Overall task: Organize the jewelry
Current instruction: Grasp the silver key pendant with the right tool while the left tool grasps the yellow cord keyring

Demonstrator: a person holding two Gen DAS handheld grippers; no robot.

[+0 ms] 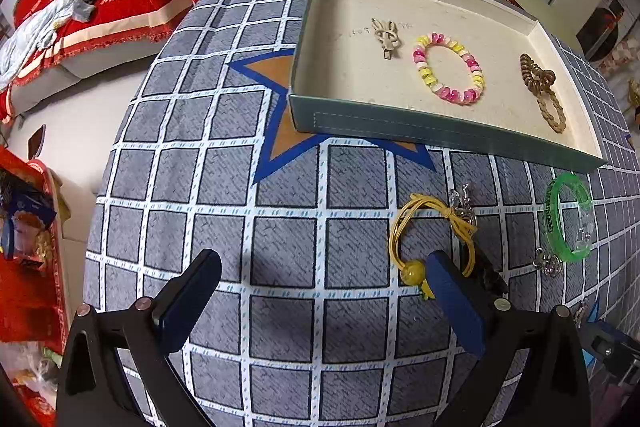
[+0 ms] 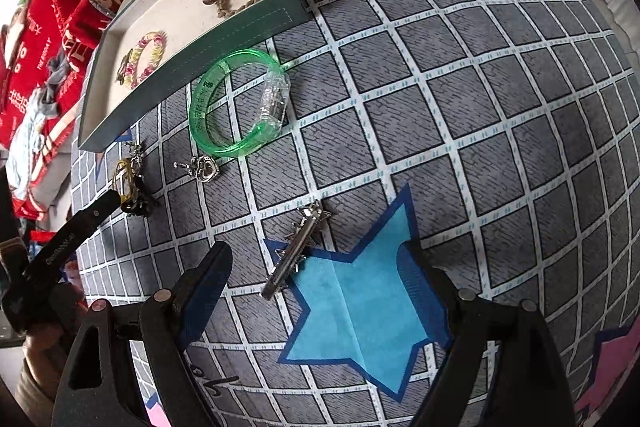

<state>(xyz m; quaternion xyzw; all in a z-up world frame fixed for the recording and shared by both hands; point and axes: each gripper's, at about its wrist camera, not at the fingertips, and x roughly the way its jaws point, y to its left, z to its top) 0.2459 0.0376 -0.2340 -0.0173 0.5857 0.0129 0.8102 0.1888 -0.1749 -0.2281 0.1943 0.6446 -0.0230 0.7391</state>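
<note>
1. Both grippers, left gripper (image 1: 320, 275) and right gripper (image 2: 320, 267), stand with jaws apart, holding nothing.
2. Between the right fingers lies a silver hair clip (image 2: 294, 251), likely next.
3. Beyond waits the tray (image 1: 400, 133), holding sorted pieces.

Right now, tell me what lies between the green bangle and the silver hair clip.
In the right wrist view, a small silver heart charm lies left of the line from the green bangle to the silver hair clip; otherwise bare checked cloth.

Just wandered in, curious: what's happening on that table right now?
Both tongs open, empty. Right tongs over silver hair clip; left tongs by yellow hair tie. Tray holds three pieces. Nothing blocking.
</note>
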